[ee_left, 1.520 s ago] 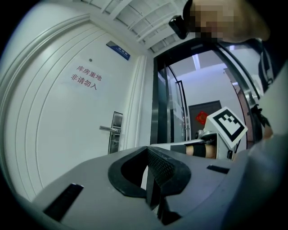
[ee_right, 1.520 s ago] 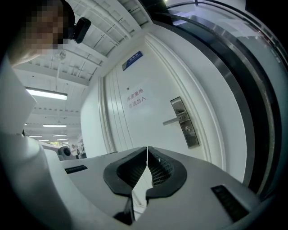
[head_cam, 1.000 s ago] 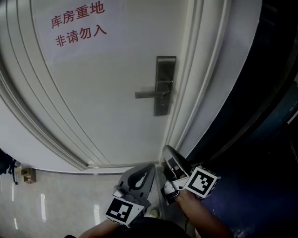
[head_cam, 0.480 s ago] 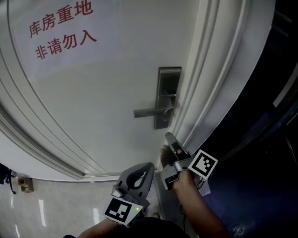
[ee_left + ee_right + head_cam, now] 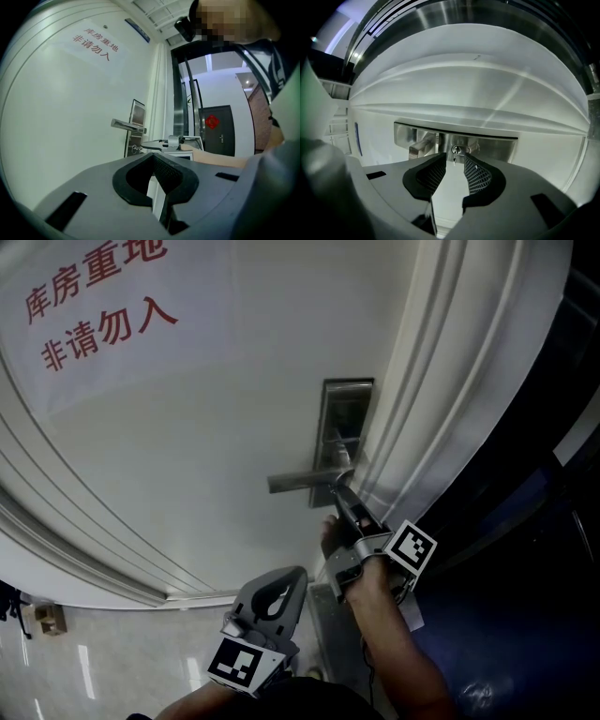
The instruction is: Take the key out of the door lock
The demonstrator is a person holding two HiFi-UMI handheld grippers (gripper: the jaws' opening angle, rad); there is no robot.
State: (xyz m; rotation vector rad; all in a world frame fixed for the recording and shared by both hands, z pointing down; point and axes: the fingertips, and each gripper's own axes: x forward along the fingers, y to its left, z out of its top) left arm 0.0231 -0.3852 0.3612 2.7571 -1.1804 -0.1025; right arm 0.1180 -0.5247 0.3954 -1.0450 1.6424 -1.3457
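A small silver key point(image 5: 454, 153) sticks out of the cylinder in the steel lock plate point(image 5: 497, 146) on the white door; it also shows as the key point(image 5: 135, 149) under the lever handle point(image 5: 126, 124). My right gripper point(image 5: 453, 161) is open, its tips just short of the key, one on each side of its line. In the head view the right gripper point(image 5: 340, 493) reaches the lower part of the lock plate point(image 5: 345, 423), below the handle point(image 5: 302, 481), and hides the key. My left gripper point(image 5: 296, 575) hangs low, shut and holding nothing.
The white door point(image 5: 187, 427) carries red printed characters point(image 5: 98, 310) at the upper left. The moulded door frame point(image 5: 441, 381) runs right beside the lock plate. A dark glass wall point(image 5: 544, 521) stands on the right, pale floor tiles point(image 5: 112, 662) below.
My right gripper has risen from near the door's bottom corner up to the lock plate. The left gripper has stayed low.
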